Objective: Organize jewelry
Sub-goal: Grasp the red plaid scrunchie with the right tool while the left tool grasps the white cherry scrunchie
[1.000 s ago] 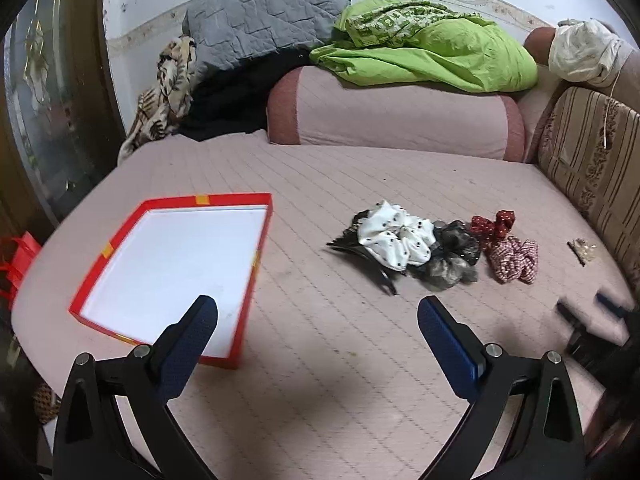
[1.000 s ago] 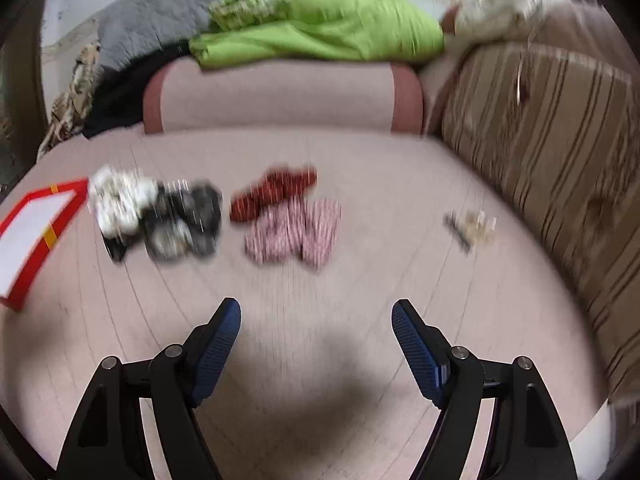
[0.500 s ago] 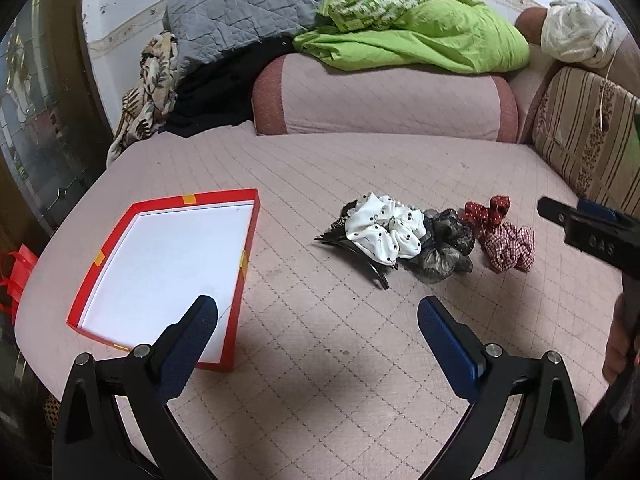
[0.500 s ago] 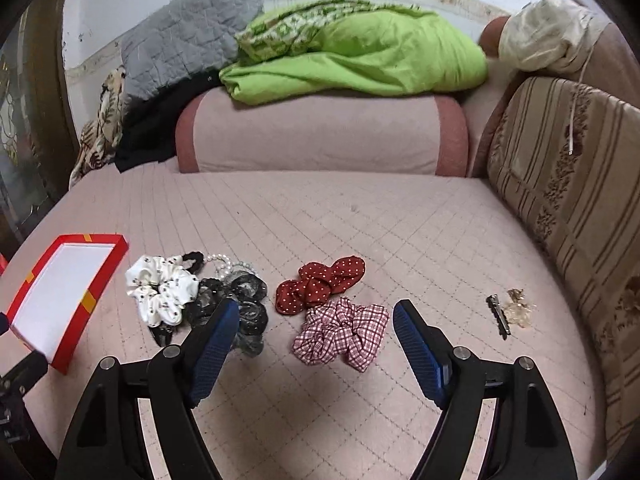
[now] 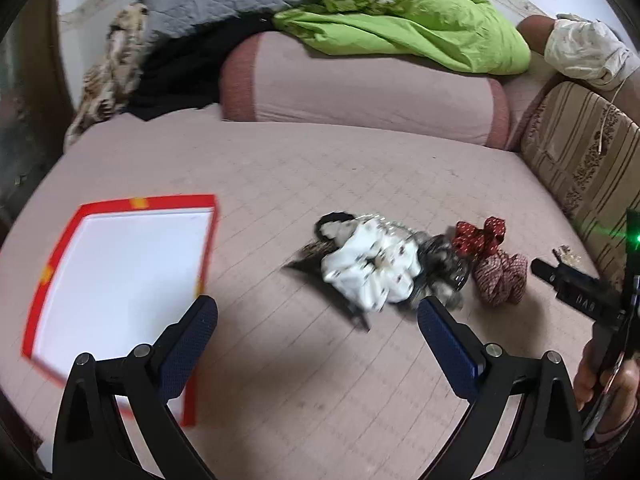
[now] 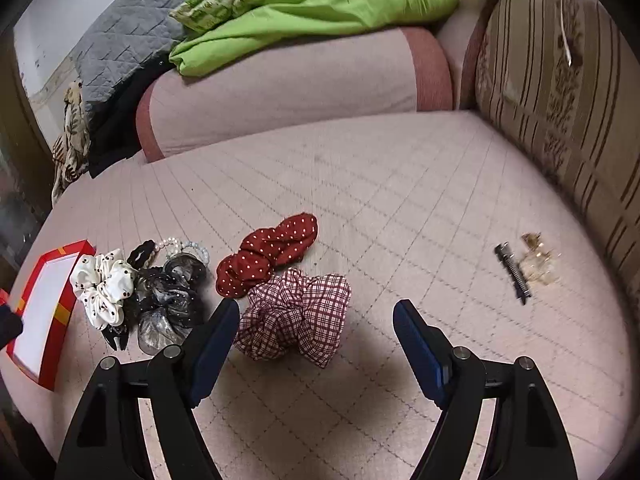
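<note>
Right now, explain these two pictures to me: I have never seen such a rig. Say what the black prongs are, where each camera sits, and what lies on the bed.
The black prongs are two hand-held tools, each carrying its own camera looking along its fingers. One picture is from the left tool, the other from the right tool. Both are open and hold nothing. On the pink bed lie a red box, a white scrunchie, a dark scrunchie, a red dotted scrunchie, a checked scrunchie and a hair clip.
</note>
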`<control>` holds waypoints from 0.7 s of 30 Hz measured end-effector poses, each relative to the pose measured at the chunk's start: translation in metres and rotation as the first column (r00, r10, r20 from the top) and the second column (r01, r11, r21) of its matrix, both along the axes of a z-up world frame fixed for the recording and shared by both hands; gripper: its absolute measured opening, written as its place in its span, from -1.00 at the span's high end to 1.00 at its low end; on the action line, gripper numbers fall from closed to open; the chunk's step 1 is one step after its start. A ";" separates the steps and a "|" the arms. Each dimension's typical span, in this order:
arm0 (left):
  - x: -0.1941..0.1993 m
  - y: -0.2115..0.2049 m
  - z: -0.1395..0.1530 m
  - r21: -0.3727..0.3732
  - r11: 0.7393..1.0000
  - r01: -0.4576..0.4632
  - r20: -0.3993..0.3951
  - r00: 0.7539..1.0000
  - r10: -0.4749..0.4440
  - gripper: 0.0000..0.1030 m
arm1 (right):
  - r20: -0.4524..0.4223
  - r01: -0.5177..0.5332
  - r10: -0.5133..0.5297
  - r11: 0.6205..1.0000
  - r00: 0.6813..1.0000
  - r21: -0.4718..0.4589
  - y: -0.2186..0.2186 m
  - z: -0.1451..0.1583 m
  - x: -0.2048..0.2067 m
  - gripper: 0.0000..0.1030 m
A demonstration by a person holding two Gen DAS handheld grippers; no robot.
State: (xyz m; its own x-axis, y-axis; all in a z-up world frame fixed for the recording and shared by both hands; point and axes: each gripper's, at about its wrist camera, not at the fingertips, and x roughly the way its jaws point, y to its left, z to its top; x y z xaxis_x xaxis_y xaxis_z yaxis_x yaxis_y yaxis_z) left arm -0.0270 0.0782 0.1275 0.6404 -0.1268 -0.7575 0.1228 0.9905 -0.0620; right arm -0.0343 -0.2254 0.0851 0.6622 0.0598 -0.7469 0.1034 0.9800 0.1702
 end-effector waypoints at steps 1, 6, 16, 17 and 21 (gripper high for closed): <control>0.007 -0.003 -0.003 -0.003 1.000 0.011 -0.011 1.000 -0.011 -0.86 | -0.004 -0.004 0.004 1.000 1.000 0.007 -0.001 -0.002 0.002 -0.54; 0.044 -0.024 -0.028 -0.010 0.996 0.093 -0.097 0.991 -0.093 -0.39 | -0.023 -0.040 0.040 0.999 0.999 0.011 0.001 -0.011 0.011 -0.36; 0.090 -0.034 -0.060 -0.083 0.991 0.101 -0.193 0.974 -0.115 -0.31 | -0.090 -0.062 0.064 0.998 0.994 0.030 0.003 -0.037 0.036 -0.36; 0.090 -0.034 -0.060 -0.083 0.992 0.097 -0.188 0.976 -0.111 -0.20 | -0.100 -0.067 0.070 0.997 0.993 0.031 0.004 -0.040 0.038 -0.36; 0.088 -0.033 -0.059 -0.091 0.991 0.097 -0.206 0.972 -0.114 0.71 | -0.129 -0.088 0.092 0.995 0.987 0.035 0.008 -0.050 0.042 0.20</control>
State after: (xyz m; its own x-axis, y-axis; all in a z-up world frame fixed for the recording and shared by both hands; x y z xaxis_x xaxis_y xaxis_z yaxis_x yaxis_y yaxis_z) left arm 0.0613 0.0450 0.0681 0.4471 -0.2508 -0.8586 0.2025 0.9633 -0.1760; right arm 0.0079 -0.2175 0.0352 0.5499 0.1382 -0.8237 0.0380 0.9810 0.1900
